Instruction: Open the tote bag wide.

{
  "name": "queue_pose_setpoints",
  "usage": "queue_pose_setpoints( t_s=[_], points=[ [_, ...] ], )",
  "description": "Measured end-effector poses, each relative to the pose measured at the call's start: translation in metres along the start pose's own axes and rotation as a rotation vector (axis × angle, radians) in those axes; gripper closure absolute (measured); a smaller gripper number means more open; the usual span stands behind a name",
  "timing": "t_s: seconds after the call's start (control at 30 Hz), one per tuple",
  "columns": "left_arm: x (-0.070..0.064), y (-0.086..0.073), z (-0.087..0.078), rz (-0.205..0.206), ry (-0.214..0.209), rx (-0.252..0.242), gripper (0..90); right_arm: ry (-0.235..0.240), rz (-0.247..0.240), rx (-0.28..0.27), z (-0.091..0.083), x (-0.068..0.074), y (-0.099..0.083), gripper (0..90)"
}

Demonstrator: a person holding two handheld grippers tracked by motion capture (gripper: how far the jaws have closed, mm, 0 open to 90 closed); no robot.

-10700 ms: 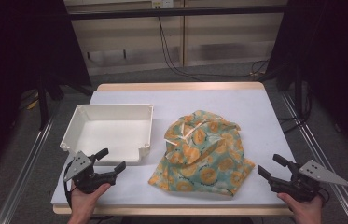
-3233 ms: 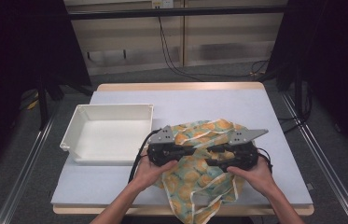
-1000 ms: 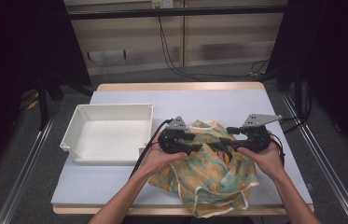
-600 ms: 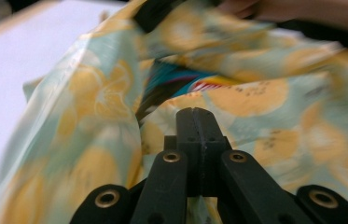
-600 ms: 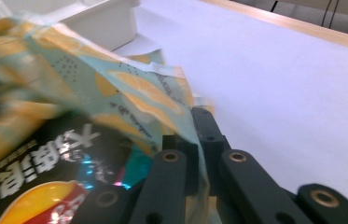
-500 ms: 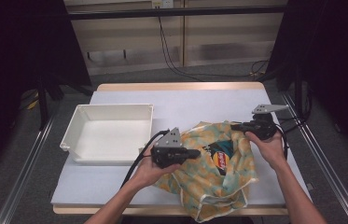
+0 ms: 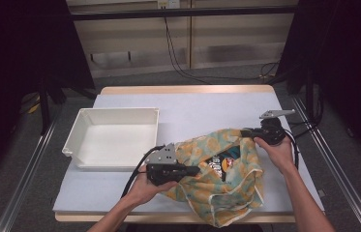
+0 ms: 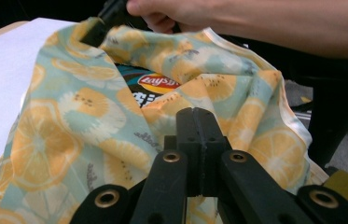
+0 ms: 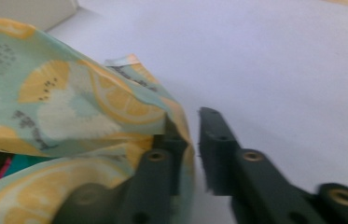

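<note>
- Cloth bag [image 7: 219,181], pale green with an orange-slice print, lies on the white table [image 7: 207,108] at about 5 o'clock of the table top, near the front edge.
- Bag mouth is pulled open between the two grippers; inside it a dark chip packet [image 7: 219,162] shows, with a red and yellow logo readable in the left gripper view [image 8: 157,83].
- Left gripper [image 7: 190,170] sits at 9 o'clock of the bag, held low in the person's left hand [image 7: 144,186]. In its own view the jaws stand pressed together, with fabric bunched at the tips; clamped on the bag's near edge.
- Right gripper [image 7: 245,133] sits at 1 o'clock of the bag, held in the right hand [image 7: 277,152], grey plate on top.
- In the right gripper view the jaws stand a little apart, a fold of the bag's rim [image 9: 176,123] draped over the left jaw; whether the cloth is actually pinched there is probably not decidable, as the picture is blurred.
- White tray [image 7: 83,133] stands at 9 o'clock of the table, well left of the bag, not touching it.
- Left gripper's cable trails toward the tray's front wall.
</note>
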State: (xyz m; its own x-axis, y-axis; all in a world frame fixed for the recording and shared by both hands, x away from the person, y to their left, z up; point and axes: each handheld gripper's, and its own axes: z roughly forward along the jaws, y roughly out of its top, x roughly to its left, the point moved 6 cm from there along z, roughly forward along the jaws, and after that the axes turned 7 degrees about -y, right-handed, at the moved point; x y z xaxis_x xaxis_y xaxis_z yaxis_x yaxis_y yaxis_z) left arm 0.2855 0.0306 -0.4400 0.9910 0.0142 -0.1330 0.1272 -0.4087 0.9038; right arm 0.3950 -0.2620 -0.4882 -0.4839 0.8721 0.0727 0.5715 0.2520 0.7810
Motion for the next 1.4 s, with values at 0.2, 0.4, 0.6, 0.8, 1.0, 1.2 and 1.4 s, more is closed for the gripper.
queue_pose_setpoints(
  t_s=[0.2, 0.4, 0.6, 0.8, 1.0, 1.2, 1.4],
  points=[
    [-0.004, 0.017, -0.004, -0.012, 0.026, -0.073, 66.7, 0.008, 0.015, -0.084, -0.032, 0.004, 0.007, 60.2],
    [-0.017, 0.04, 0.018, -0.026, -0.044, -0.114, 62.9, 0.037, -0.001, -0.145, -0.073, 0.024, 0.014, 58.6],
    [-0.033, 0.036, 0.077, -0.076, -0.103, -0.031, 49.0, 0.077, -0.05, -0.102, -0.071, 0.056, 0.003, 46.6],
    [-0.035, 0.017, 0.108, -0.061, -0.093, 0.094, 55.1, 0.056, -0.057, -0.022, -0.046, 0.061, -0.02, 37.7],
    [-0.043, 0.008, 0.121, -0.03, -0.139, 0.14, 89.1, 0.047, -0.036, 0.01, -0.04, 0.059, -0.039, 54.4],
    [-0.052, 0.008, 0.129, -0.018, -0.184, 0.123, 89.3, 0.034, -0.039, 0.007, -0.054, 0.053, -0.049, 90.0],
    [-0.056, -0.001, 0.143, -0.02, -0.204, 0.163, 88.7, -0.01, -0.013, 0.025, -0.069, 0.04, -0.074, 90.0]
  ],
)
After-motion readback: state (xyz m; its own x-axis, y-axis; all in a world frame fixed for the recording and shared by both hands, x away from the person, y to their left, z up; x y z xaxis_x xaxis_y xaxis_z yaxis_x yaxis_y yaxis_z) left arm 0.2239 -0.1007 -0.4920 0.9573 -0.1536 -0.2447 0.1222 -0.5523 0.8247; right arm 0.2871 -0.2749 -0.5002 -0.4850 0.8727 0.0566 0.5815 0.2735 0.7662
